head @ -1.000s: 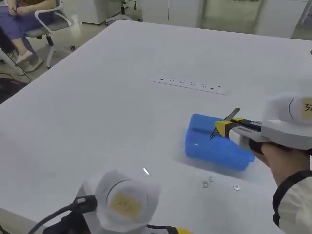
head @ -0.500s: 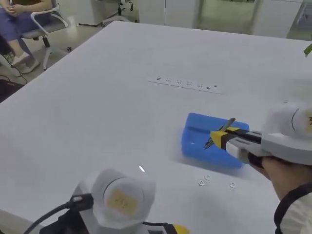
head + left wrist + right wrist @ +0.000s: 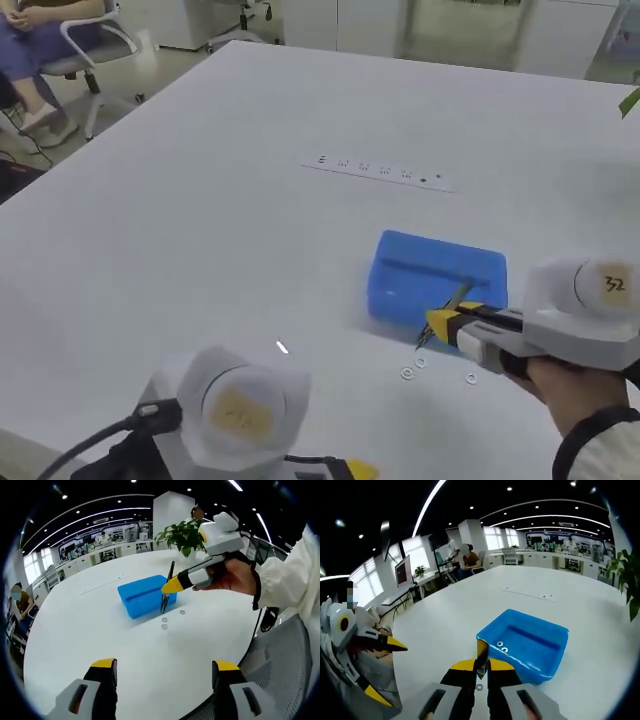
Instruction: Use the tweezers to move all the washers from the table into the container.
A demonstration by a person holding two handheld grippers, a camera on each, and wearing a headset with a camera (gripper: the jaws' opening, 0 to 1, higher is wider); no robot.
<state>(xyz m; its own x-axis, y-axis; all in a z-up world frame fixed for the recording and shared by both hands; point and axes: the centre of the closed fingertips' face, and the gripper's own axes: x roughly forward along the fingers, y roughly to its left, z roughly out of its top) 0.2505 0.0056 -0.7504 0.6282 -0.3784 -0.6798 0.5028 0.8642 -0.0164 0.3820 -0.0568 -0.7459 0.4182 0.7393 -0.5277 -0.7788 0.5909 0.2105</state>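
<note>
The blue container (image 3: 438,275) sits on the white table (image 3: 200,220); two washers (image 3: 502,647) lie inside it. Three washers (image 3: 407,373) lie on the table just in front of it, also seen as small rings (image 3: 164,626). My right gripper (image 3: 440,326) is shut on dark tweezers (image 3: 460,296), whose tips point down at the table close above the loose washers. In the right gripper view the jaws (image 3: 480,664) pinch the tweezers with the container (image 3: 525,645) just ahead. My left gripper (image 3: 162,677) stands open and holds nothing, low at the table's near edge (image 3: 240,410).
A flat white power strip (image 3: 380,172) lies beyond the container. A person sits on a chair (image 3: 60,50) at the far left off the table. A green plant (image 3: 185,534) stands behind the right gripper. An office chair back (image 3: 280,660) is at the near right.
My right gripper has come back from above the container toward the near side and lowered, bringing the tweezer tips down by the loose washers. The left gripper has hardly moved.
</note>
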